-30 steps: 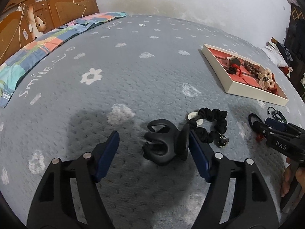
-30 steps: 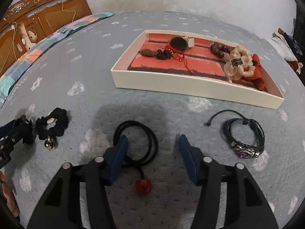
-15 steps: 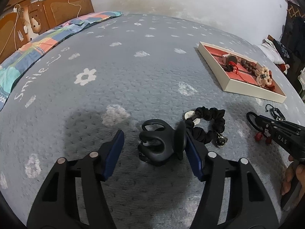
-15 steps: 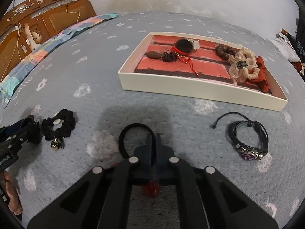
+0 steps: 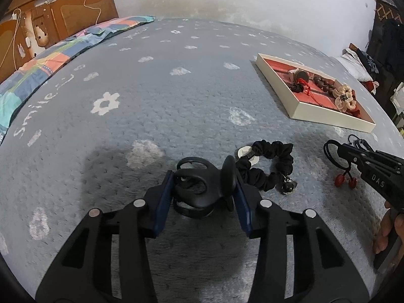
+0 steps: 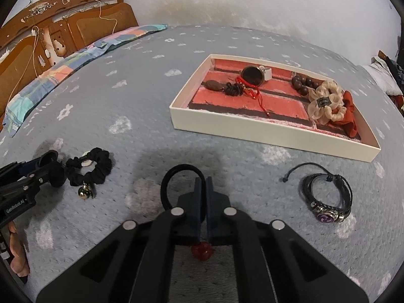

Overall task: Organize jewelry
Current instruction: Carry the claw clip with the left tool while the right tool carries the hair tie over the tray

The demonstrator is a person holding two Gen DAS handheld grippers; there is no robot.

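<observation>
Black hard-plastic claw clip (image 5: pixel 199 189) on the grey blanket (image 5: pixel 151 106), left gripper (image 5: pixel 202 197) closing across its rigid body; right gripper (image 6: pixel 203 197) clamped on limp hair tie (image 6: pixel 176 176).

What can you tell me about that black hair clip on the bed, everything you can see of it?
The hair clip is a black claw clip, glossy like plastic, with curved looped prongs and a rounded paddle-like handle standing up on its right. It rests on the grey flowered blanket, between the blue pads of the left gripper, whose jaws are closing around it and look to be touching both its sides. Just to its right lies a black scrunchie, very close to or touching it. The white tray sits farther off.
</observation>
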